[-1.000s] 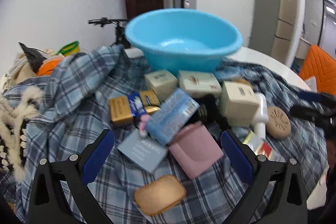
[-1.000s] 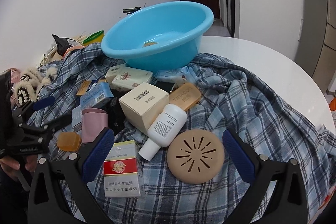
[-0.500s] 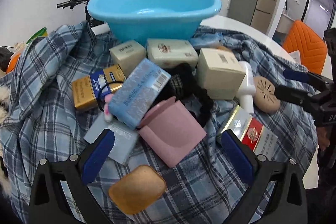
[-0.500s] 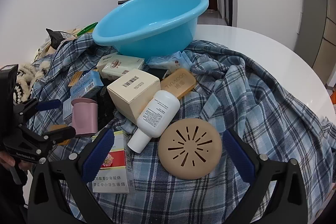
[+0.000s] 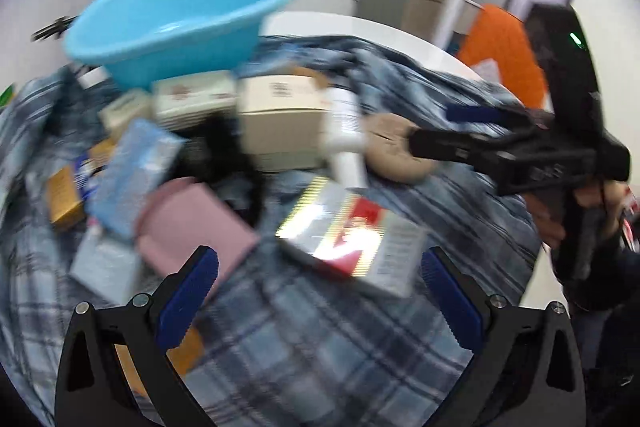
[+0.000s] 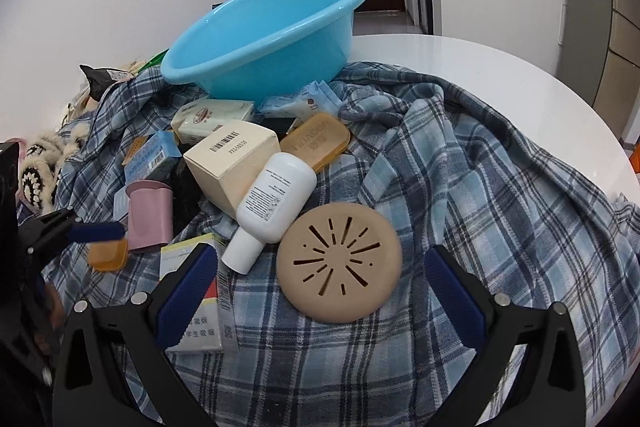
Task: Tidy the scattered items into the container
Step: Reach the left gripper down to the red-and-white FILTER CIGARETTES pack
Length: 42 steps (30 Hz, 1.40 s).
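Observation:
A light blue basin (image 6: 264, 39) stands on a plaid cloth (image 6: 480, 211) at the back, with boxes and toiletries scattered in front of it. My right gripper (image 6: 320, 291) is open just above a round tan disc (image 6: 340, 263), beside a white bottle (image 6: 272, 203). In the blurred left wrist view my left gripper (image 5: 320, 287) is open over a red and white carton (image 5: 352, 239), near a pink box (image 5: 192, 223). The basin (image 5: 180, 23) sits at the upper left there. The right gripper (image 5: 432, 131) enters from the right, held by a hand (image 5: 600, 203).
A cream box (image 6: 232, 163), an amber soap bar (image 6: 316, 139), a blue box (image 6: 152, 155) and an orange soap (image 6: 108, 255) lie in the pile. The white round table (image 6: 520, 87) shows bare at the right. Fluffy knitted items (image 6: 40, 163) lie at the left edge.
The left gripper has swung right and closer, from the pink box to the red and white carton; its view is now blurred. The right gripper has edged closer to the tan disc.

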{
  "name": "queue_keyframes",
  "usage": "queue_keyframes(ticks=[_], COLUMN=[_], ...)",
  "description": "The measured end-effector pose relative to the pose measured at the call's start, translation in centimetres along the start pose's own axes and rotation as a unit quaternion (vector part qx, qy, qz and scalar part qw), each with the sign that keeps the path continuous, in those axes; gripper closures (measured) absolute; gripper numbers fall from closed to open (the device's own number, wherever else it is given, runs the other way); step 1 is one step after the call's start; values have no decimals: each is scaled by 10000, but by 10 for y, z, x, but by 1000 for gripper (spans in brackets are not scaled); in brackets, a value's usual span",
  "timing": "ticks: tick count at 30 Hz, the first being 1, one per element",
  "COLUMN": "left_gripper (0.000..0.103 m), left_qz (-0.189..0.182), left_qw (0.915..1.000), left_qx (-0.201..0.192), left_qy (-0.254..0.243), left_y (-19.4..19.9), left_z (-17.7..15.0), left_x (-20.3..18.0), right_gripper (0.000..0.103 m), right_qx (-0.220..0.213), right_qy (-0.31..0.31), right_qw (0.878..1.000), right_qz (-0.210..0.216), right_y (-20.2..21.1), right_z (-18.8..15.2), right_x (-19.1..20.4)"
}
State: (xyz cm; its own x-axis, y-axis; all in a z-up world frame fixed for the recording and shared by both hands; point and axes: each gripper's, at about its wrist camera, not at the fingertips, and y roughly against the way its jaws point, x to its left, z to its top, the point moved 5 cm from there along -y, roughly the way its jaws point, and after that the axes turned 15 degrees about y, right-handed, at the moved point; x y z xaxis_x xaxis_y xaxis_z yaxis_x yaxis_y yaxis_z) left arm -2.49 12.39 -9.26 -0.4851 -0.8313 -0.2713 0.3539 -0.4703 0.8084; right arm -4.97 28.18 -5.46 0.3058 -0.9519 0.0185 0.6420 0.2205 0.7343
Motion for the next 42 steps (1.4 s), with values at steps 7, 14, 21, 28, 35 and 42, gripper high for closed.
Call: queue_keyframes(ticks=[7, 14, 21, 28, 35, 42], left_gripper=[0, 0, 0, 0, 0, 0], left_qz=[-150, -126, 243, 628, 615, 400], left_qw=[9988, 9974, 9979, 9960, 9950, 9957], left_qx=[459, 706, 586, 482, 463, 590], left_qy=[-14, 71, 127, 413, 637, 593], left_y=[-21, -30, -26, -13, -20, -42], left_z=[-9, -16, -16, -18, -6, 6], left_x=[-19, -21, -9, 18, 17, -7], right_gripper=[0, 0, 1, 1, 1, 2], right_qx=[38, 449, 804, 874, 458, 395], right_qy=[-67, 1076, 1356, 1778, 1399, 1275], right_qw=[9999, 9924, 9870, 9794, 9860, 9904], right_qz=[-95, -403, 301, 382, 782, 349], right_y=[2, -15, -27, -27, -1, 3], right_z=[-10, -24, -32, -33, -27, -24], right_x=[-12, 8, 29, 46, 29, 7])
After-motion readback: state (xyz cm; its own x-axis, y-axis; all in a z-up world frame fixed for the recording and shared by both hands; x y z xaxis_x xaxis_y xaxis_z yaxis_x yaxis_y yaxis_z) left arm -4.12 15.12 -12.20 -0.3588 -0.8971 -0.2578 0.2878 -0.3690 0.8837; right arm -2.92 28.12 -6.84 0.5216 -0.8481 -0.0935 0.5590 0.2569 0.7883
